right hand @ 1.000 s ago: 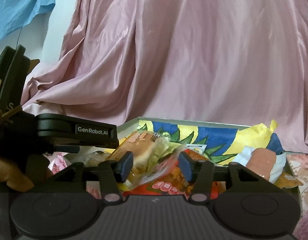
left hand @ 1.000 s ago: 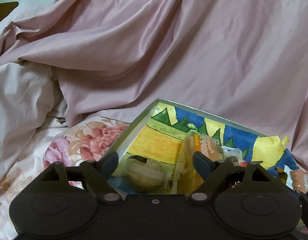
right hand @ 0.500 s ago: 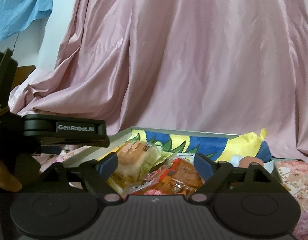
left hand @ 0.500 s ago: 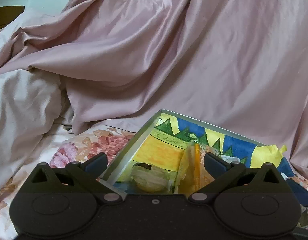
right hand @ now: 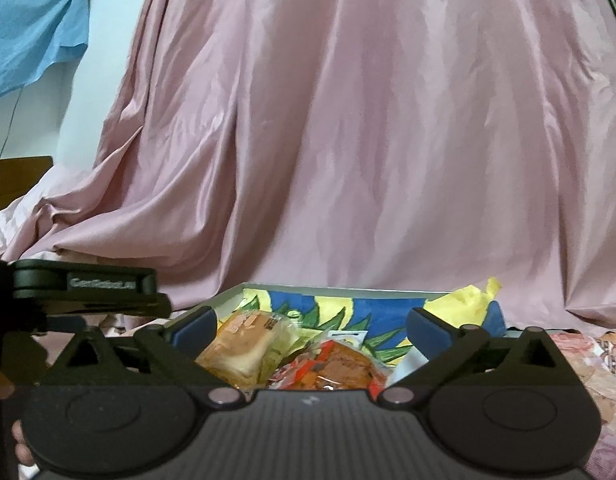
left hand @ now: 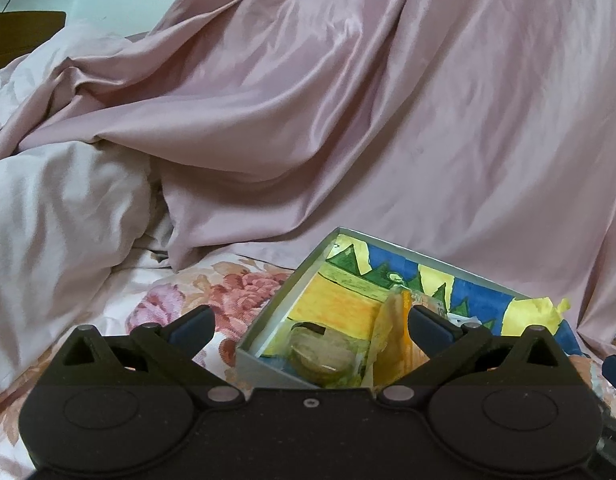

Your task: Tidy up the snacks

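Observation:
A grey box (left hand: 268,312) lined with yellow, blue and green painted paper lies on the bed and holds wrapped snacks. In the left wrist view a round pale pastry in clear wrap (left hand: 322,356) and an upright yellow packet (left hand: 394,332) sit in it. My left gripper (left hand: 310,326) is open and empty, just short of the box's near corner. In the right wrist view the box (right hand: 332,290) holds a wrapped bun (right hand: 246,346) and a red-orange packet (right hand: 336,366). My right gripper (right hand: 312,326) is open and empty above these snacks.
Pink satin sheet (left hand: 348,120) hangs as a backdrop behind the box. Floral bedspread (left hand: 212,292) lies left of the box and shows at right in the right wrist view (right hand: 588,356). The left gripper's body (right hand: 84,288) is at the left of the right wrist view.
Both grippers opened wider and drew back from the box. The right gripper let go of the bun and red packet, which now lie in the box.

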Motion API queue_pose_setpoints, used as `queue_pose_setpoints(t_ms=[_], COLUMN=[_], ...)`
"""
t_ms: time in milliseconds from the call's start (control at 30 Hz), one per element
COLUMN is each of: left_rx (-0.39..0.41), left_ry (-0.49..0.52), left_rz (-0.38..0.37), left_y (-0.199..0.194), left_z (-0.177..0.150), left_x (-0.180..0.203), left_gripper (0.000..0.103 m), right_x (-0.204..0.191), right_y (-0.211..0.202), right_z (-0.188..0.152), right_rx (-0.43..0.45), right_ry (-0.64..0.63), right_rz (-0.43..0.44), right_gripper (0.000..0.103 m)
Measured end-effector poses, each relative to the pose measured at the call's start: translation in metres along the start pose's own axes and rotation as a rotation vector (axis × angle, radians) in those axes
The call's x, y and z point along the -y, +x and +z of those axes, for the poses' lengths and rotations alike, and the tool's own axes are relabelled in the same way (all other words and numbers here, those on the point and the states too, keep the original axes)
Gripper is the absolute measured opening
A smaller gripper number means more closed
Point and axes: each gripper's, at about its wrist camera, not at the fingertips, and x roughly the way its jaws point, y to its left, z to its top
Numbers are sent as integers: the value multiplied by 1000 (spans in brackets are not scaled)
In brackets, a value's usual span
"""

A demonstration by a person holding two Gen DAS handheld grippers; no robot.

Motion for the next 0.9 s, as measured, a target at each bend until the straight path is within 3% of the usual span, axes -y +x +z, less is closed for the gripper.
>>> queue_pose_setpoints(t_ms=[900], left_rx=[35], left_ry=[49], left_rz=[-6], left_y=[-63], left_z=[-17], left_x=[-8], left_gripper=[102], right_x=[-4], right_y=[-52], right_z=[-2], right_rx=[58], right_ry=[16], right_rz=[-81], right_gripper=[103])
